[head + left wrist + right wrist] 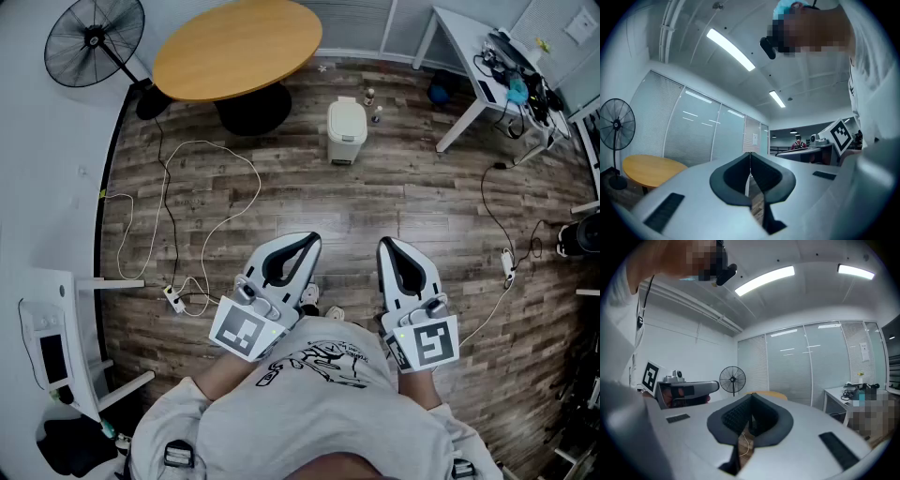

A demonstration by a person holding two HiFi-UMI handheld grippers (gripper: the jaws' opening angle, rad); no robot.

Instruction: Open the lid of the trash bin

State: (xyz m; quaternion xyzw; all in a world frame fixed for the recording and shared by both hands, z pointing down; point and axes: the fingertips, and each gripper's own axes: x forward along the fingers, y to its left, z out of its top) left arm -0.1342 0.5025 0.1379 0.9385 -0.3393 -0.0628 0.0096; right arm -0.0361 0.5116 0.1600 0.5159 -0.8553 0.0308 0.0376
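Bin (347,131) upright on floor (422,202), long axis vertical, lid shut on top. Left tongs (312,240) and right tongs (385,244) pressed together, empty, well apart from bin.

The trash bin (346,131) stands on the floor (422,206), well ahead of the left gripper (312,240) and right gripper (386,244). Behind it to the left stands a round table (236,47), with a fan (94,37) further left; a desk (466,42) stands to its right.
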